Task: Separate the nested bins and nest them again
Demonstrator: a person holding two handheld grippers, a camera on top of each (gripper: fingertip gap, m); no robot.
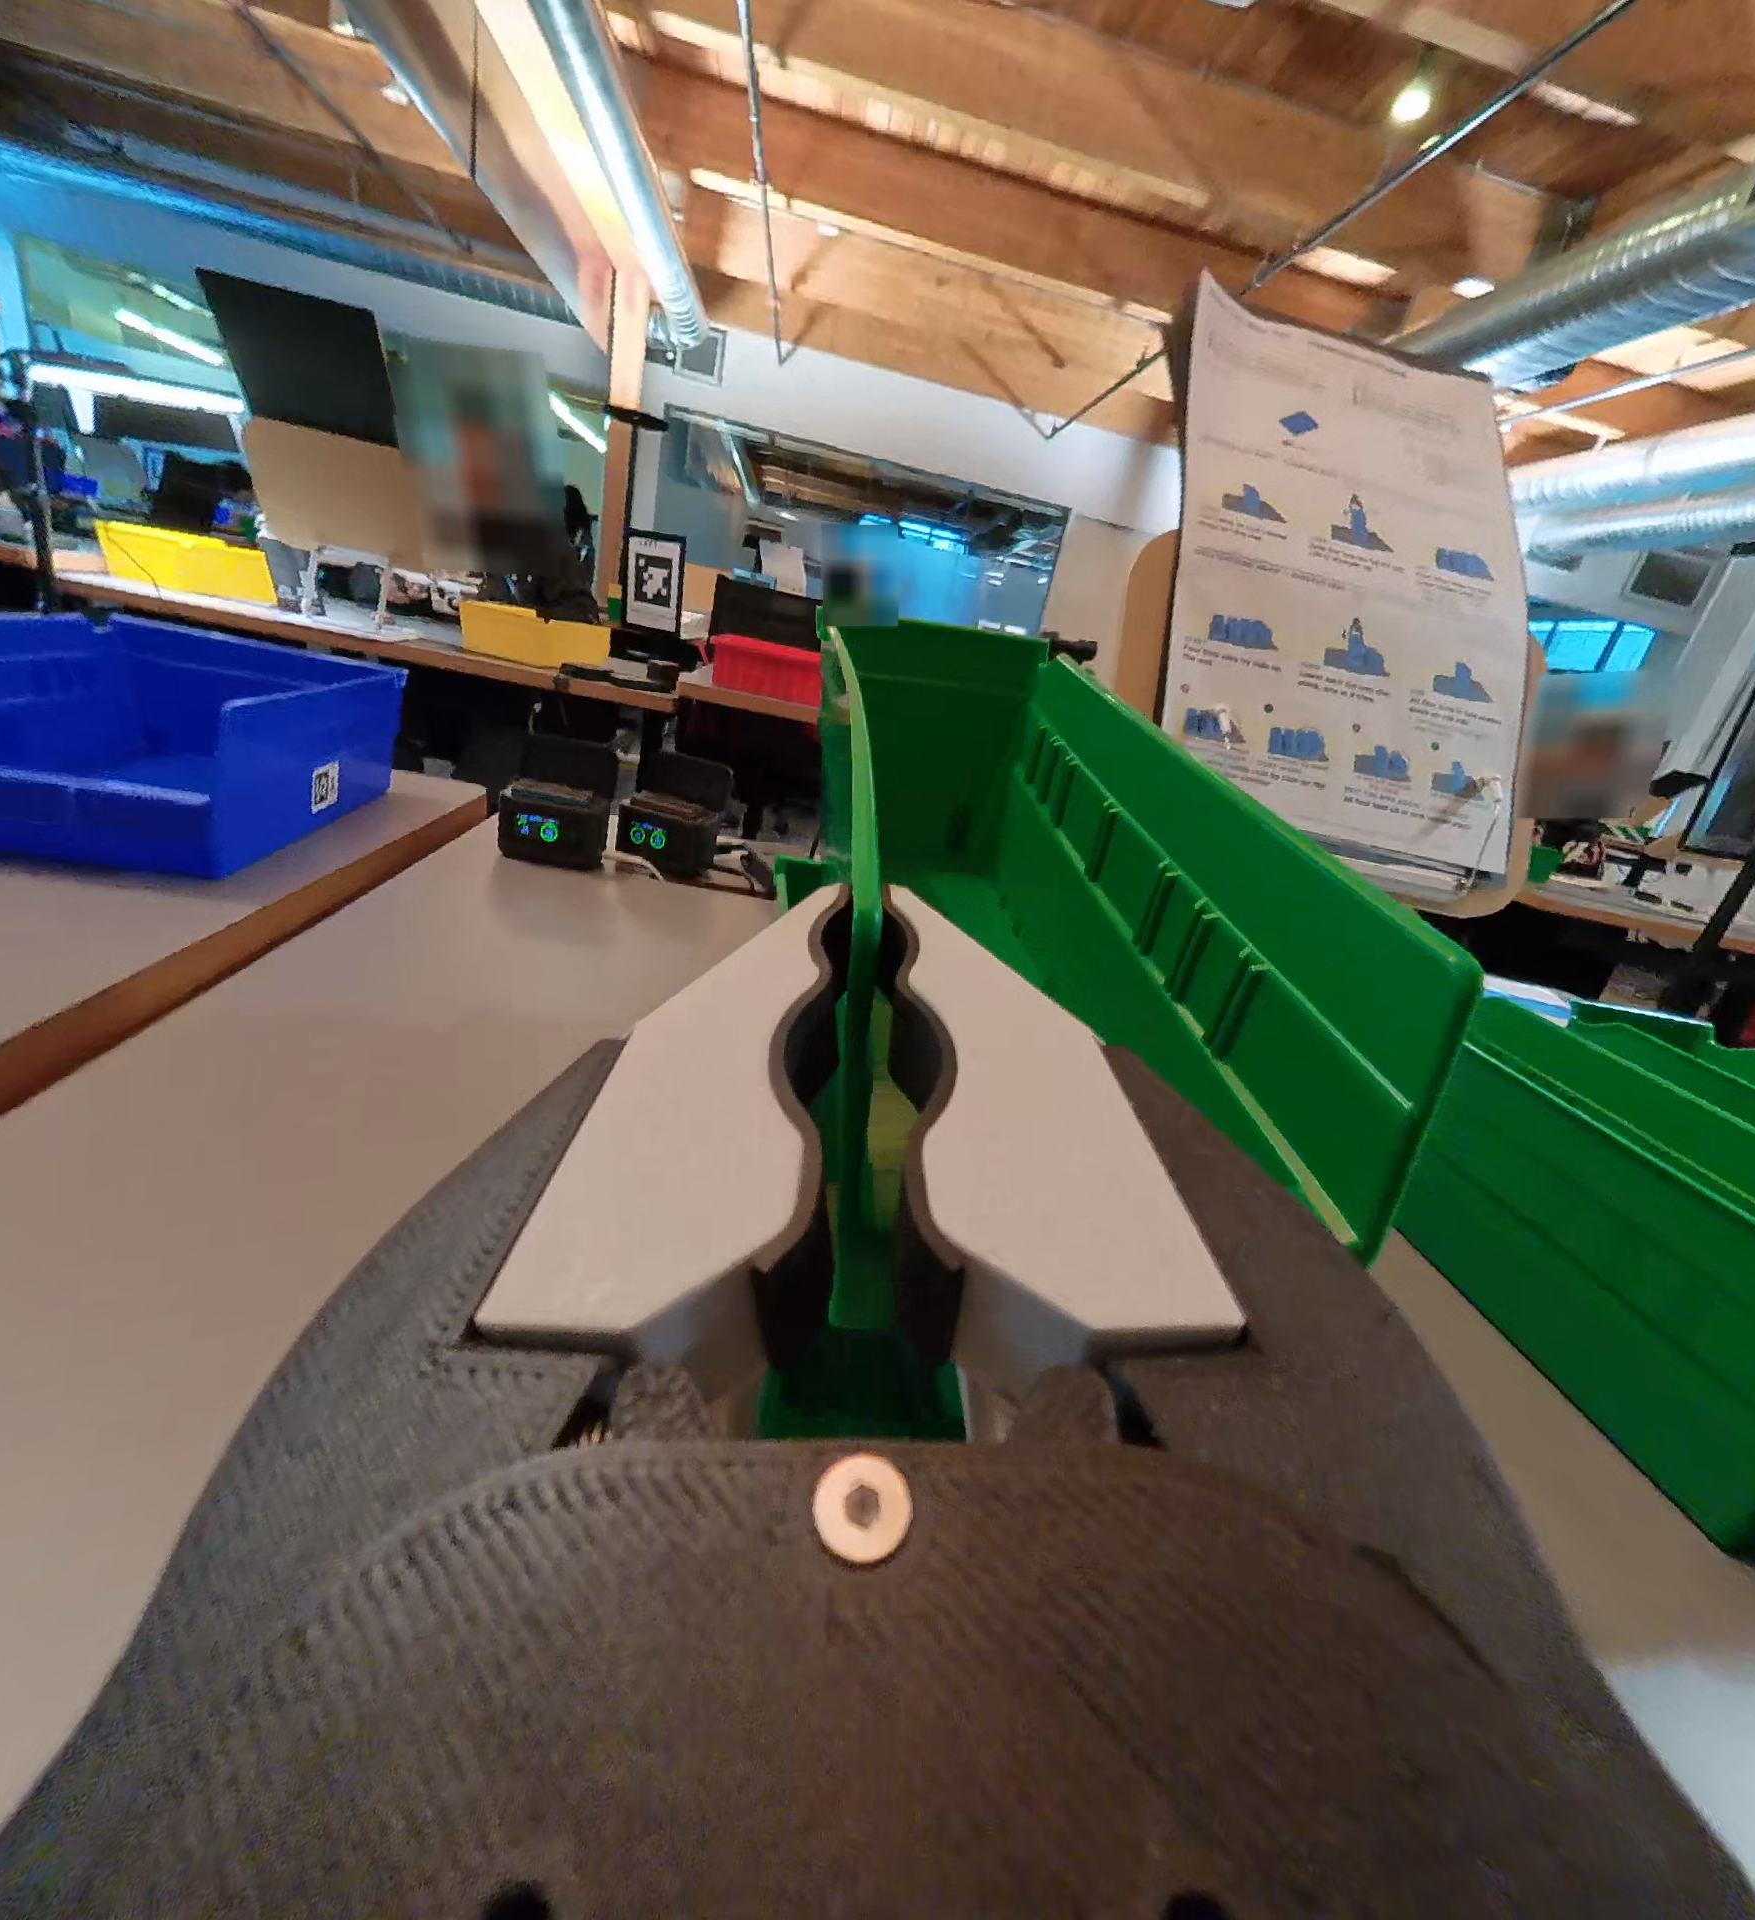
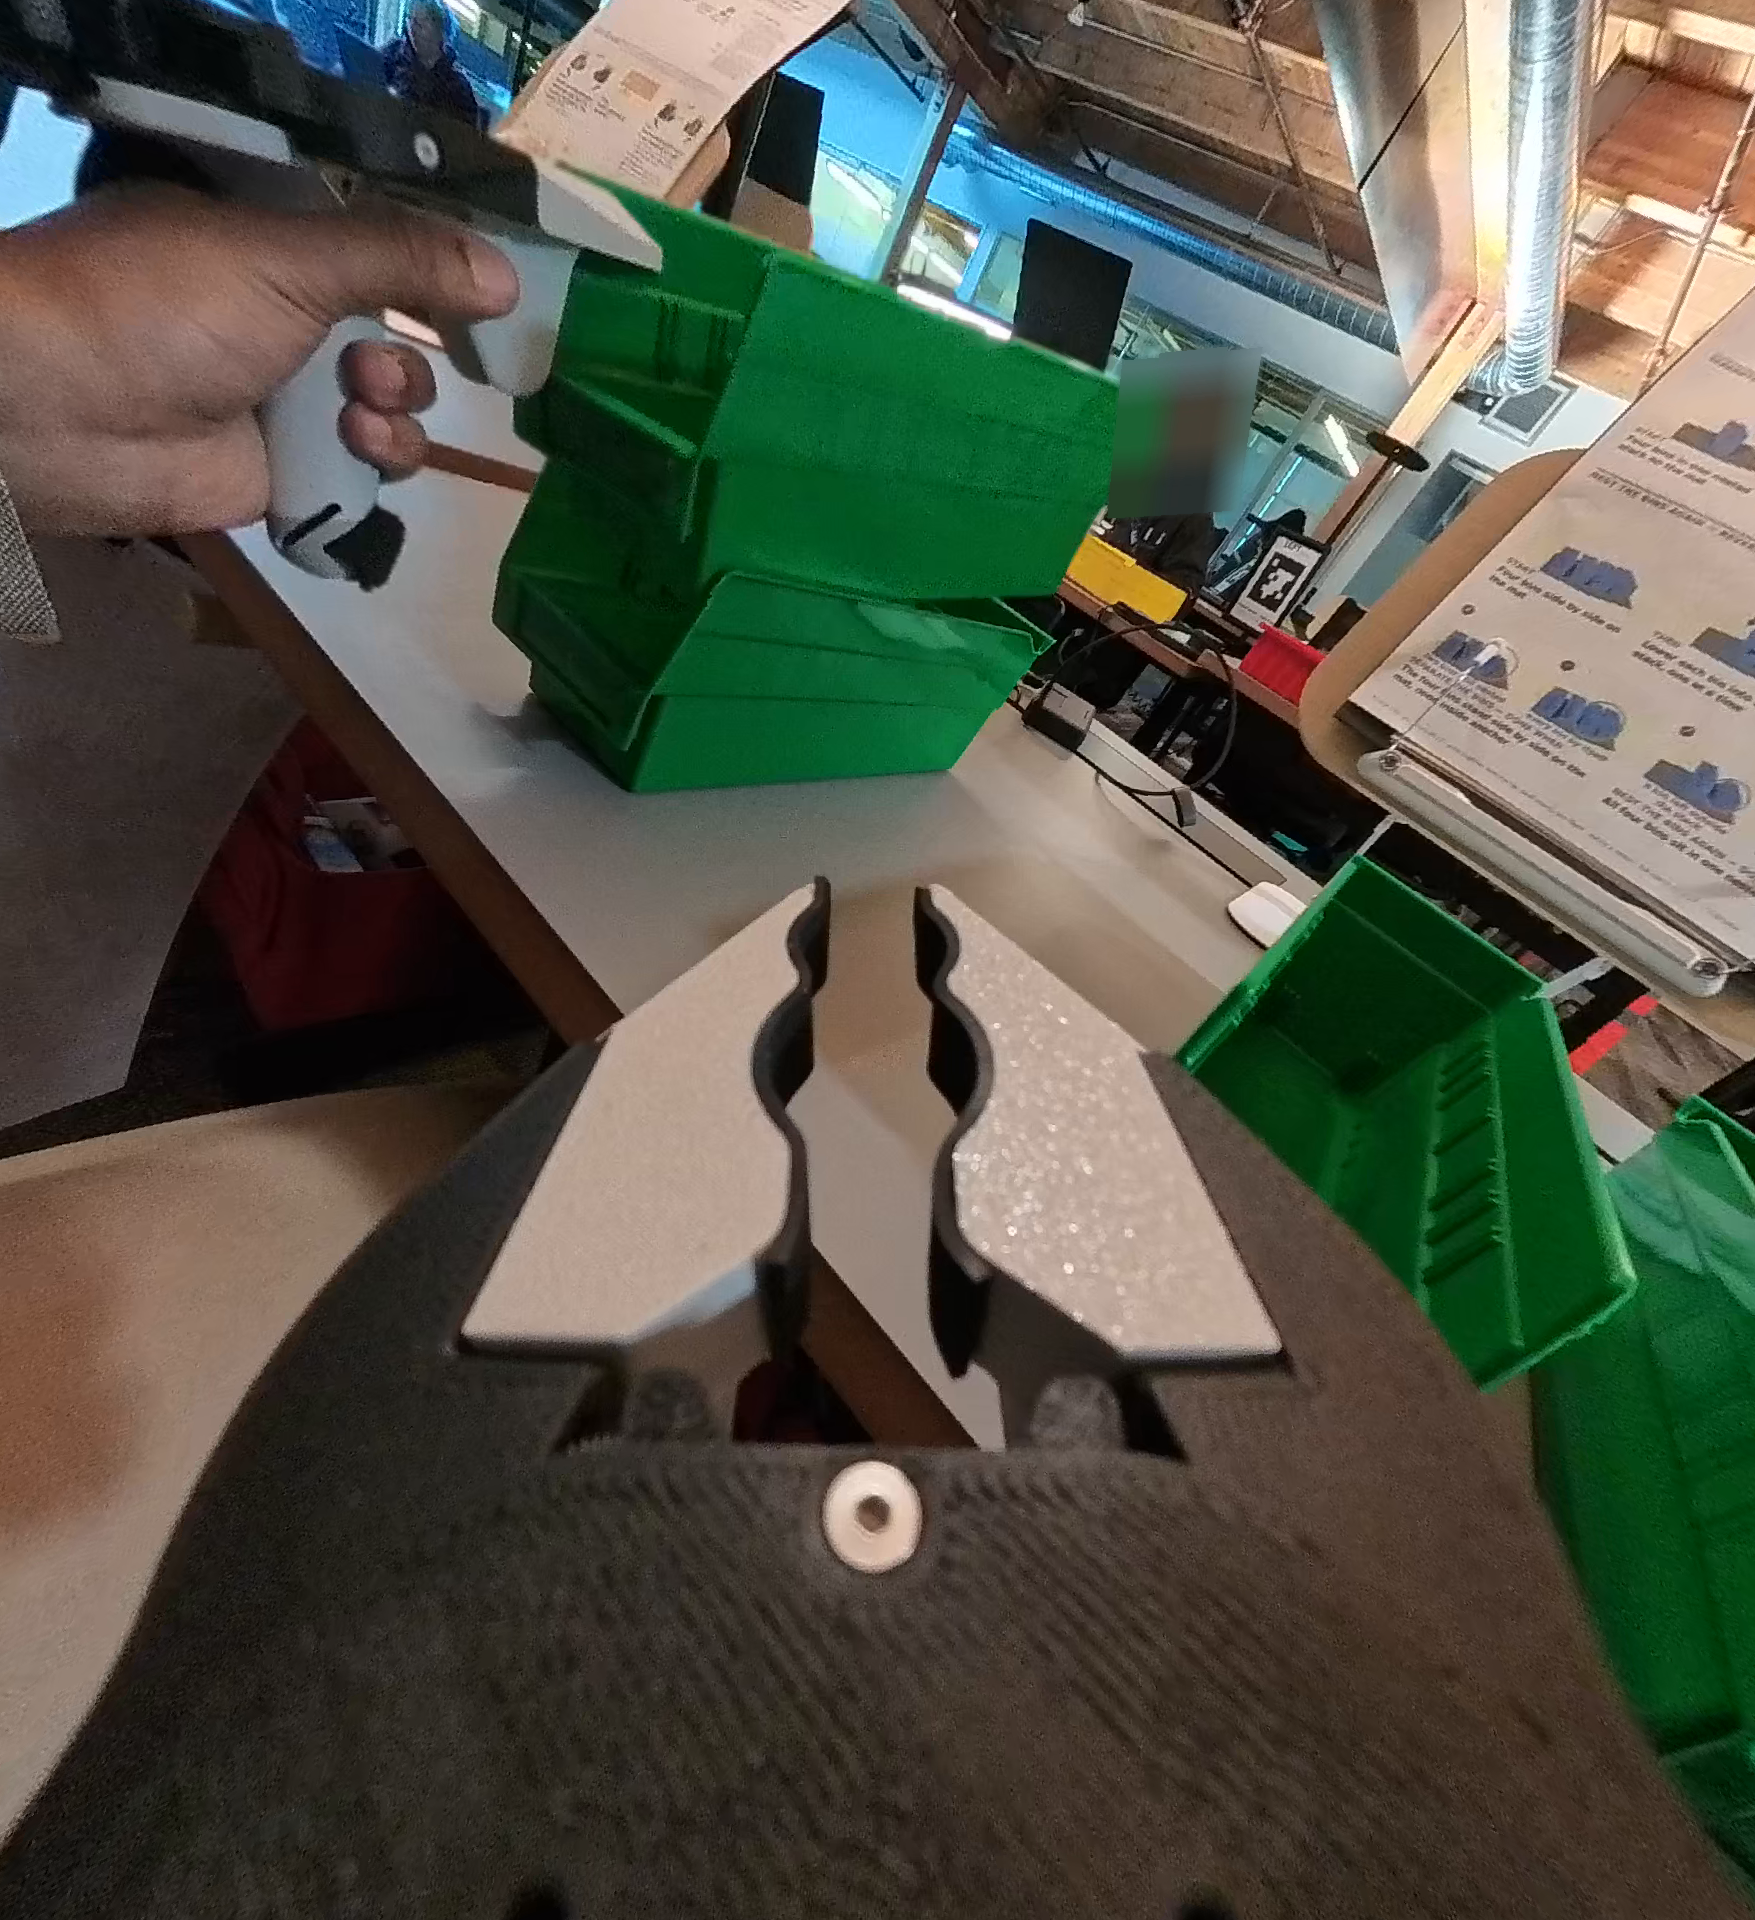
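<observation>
Clamping its jaws on the thin side wall of the top green bin (image 1: 1216, 935), the left gripper (image 1: 865, 914) is holding that bin tilted above the green stack (image 2: 790, 675) sitting on the grey table (image 2: 644, 883). The right gripper (image 2: 871, 914) is hovering nearer than the stack, jaws parted and gripping nothing. Two more green bins (image 2: 1424, 1122) are lying right of the stack.
</observation>
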